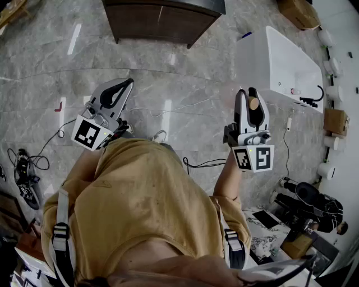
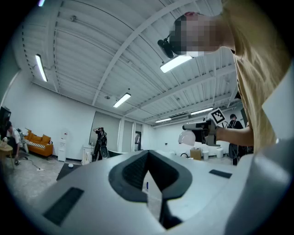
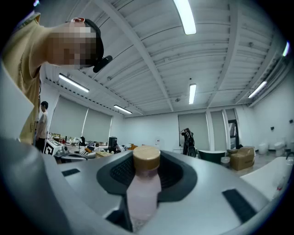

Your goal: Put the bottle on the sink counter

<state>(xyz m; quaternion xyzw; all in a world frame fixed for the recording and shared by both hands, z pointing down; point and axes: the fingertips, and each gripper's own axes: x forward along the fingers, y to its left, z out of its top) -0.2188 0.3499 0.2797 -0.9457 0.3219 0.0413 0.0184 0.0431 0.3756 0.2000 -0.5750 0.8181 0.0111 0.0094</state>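
Note:
A pale pink bottle [image 3: 143,195] with a tan cap [image 1: 254,103] sits upright between the jaws of my right gripper [image 1: 247,94], which is shut on it. The bottle fills the middle of the right gripper view, and the gripper is held level over the marble floor. A white sink unit [image 1: 279,59] with a black tap [image 1: 315,98] stands just beyond and right of that gripper. My left gripper [image 1: 127,84] is held out to the left, level, its jaws together with nothing in them [image 2: 148,158]. The left gripper view also catches the right gripper [image 2: 205,127] far off.
A dark wooden cabinet [image 1: 162,19] stands at the far edge. Cables [image 1: 197,163] trail across the floor near my feet. Cardboard boxes [image 1: 299,11] and white fittings line the right wall, with black gear [image 1: 314,203] at the lower right and shoes [image 1: 25,175] at the left.

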